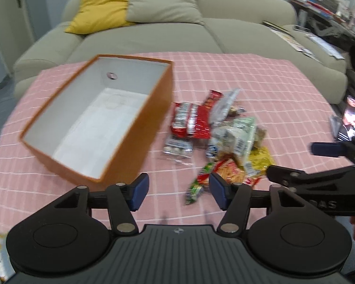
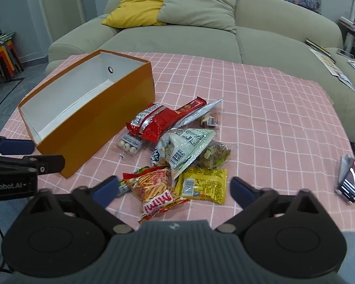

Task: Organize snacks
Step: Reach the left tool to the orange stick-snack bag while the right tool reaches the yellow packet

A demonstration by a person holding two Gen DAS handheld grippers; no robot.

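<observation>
An open orange box (image 1: 132, 127) (image 2: 92, 127) with a white empty inside stands on the pink checked tablecloth, left of a pile of snack packets (image 1: 215, 132) (image 2: 177, 149). The pile holds a red packet (image 2: 156, 120), a white-green bag (image 2: 187, 146), a yellow packet (image 2: 203, 184) and a "Mimi" stick-snack bag (image 2: 153, 191). My left gripper (image 1: 176, 193) is open and empty, above the cloth near the box's front corner. My right gripper (image 2: 174, 190) is open wide and empty, just above the Mimi bag and the yellow packet.
A beige sofa (image 2: 201, 35) with a yellow cushion (image 2: 139, 4) stands behind the table. A phone (image 2: 352, 177) leans upright at the table's right edge. Papers lie on the sofa's right end (image 2: 331, 64). Stools (image 2: 7, 56) stand at far left.
</observation>
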